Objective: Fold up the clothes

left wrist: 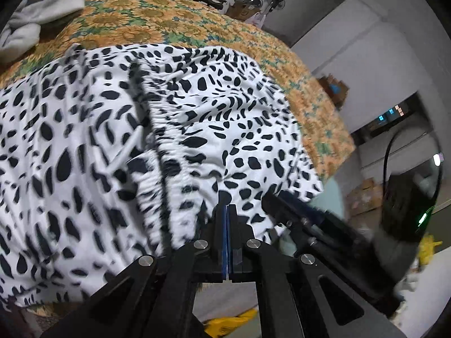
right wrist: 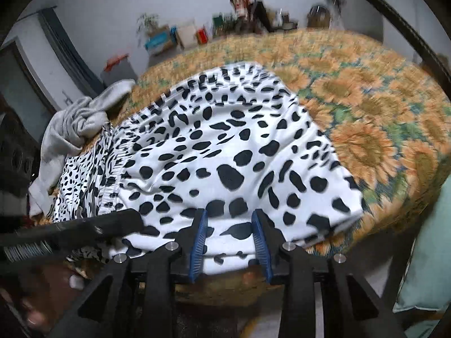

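Lying across most of the bedspread (right wrist: 366, 90), the spotted garment (right wrist: 225, 146) is taking up the whole middle of both views: white fabric with black blotches, folded over itself so the gathered elastic waistband (left wrist: 169, 140) is running from the upper middle down toward the lower centre of the left wrist frame. A thin white drawstring (left wrist: 126, 152) is poking out just left of that band.

The left gripper (left wrist: 227, 211) is sitting at the bottom centre of its own view with the jaws pressed tight together, blue pads touching. The tips are lying right at the edge of the fabric, but I honestly can't tell if any cloth is pinched in there, since that bit is blurry. The right gripper (right wrist: 229, 222) is showing at the bottom centre of its frame with the jaws spread well apart, blue pads (right wrist: 197, 242) on each side, and the near edge of the garment is lying between them without being squeezed.

The bedspread is orange with big sunflowers and green leaves. A crumpled grey garment (right wrist: 76, 124) is bunched at the left of the right wrist frame, touching the spotted one's far end. A pale teal pillow (right wrist: 422, 253) is sitting at the right edge there. Everything's a bit motion-smeared.
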